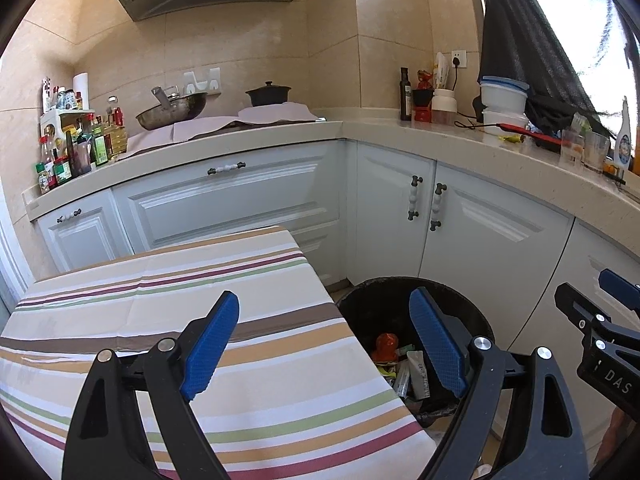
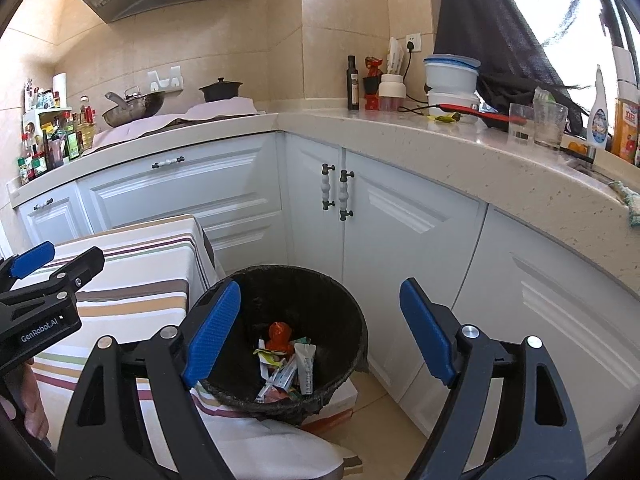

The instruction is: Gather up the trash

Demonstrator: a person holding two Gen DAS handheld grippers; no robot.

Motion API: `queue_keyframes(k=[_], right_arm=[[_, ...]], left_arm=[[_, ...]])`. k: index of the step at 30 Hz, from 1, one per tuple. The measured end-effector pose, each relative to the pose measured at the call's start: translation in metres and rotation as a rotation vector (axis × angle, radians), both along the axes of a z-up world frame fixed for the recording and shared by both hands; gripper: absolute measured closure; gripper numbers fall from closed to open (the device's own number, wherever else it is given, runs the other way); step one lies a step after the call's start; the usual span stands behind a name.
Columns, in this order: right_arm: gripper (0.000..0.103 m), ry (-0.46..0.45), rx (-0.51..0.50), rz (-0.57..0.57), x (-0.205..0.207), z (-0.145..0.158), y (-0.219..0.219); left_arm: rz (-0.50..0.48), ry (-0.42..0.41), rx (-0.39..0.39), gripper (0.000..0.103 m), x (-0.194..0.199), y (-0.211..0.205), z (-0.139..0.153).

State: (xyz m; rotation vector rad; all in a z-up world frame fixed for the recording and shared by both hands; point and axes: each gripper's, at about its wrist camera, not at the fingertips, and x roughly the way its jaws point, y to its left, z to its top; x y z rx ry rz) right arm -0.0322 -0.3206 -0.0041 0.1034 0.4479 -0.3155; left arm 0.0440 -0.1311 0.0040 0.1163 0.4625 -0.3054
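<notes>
left gripper agape, angled down | right gripper agape over bin

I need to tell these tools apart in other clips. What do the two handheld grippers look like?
Both match: the left gripper and right gripper have black, angular plastic arms with silver round pivot bolts and blue, textured finger pads. White lettering marks the bodies: "GenRobot.AI" on the left, "DAS" on the right.

The tablecloth carries stripes of tan, brown, maroon, green and pink on white. The trash bin is black, with a red-orange wrapper among white packets inside. Blue pads face black fingers. Cabinet doors are white, the counter speckled beige, wall tiles tan.
</notes>
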Motion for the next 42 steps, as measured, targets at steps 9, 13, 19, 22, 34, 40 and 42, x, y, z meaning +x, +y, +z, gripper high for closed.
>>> queue_keyframes(k=[9,13,19,22,34,40,42], right_arm=[[0.023,-0.007,-0.004,-0.004,-0.0056,0.0021,0.0002],[0.023,-0.008,-0.006,-0.005,-0.0064,0.0030,0.0001],[0.023,-0.009,-0.006,-0.004,-0.0056,0.0035,-0.0009],[0.023,-0.008,-0.005,-0.003,-0.0053,0.0038,-0.0013],[0.023,-0.010,-0.008,0.000,-0.0046,0.0057,-0.0010],[0.023,-0.010,-0.008,0.005,-0.0021,0.0073,-0.0013],[0.023,-0.011,-0.008,0.006,-0.0020,0.0076,-0.0013]], left_arm=[[-0.004,-0.007,-0.012,0.018,-0.0033,0.0043,0.0024],[-0.002,-0.006,-0.012,0.018,-0.0037,0.0042,0.0020],[-0.002,-0.006,-0.013,0.018,-0.0042,0.0059,0.0029],[-0.003,-0.004,-0.014,0.018,-0.0040,0.0065,0.0029],[-0.002,-0.004,-0.013,0.018,-0.0043,0.0065,0.0028],[-0.001,-0.005,-0.014,0.018,-0.0048,0.0070,0.0026],[-0.002,-0.003,-0.014,0.018,-0.0048,0.0075,0.0025]])
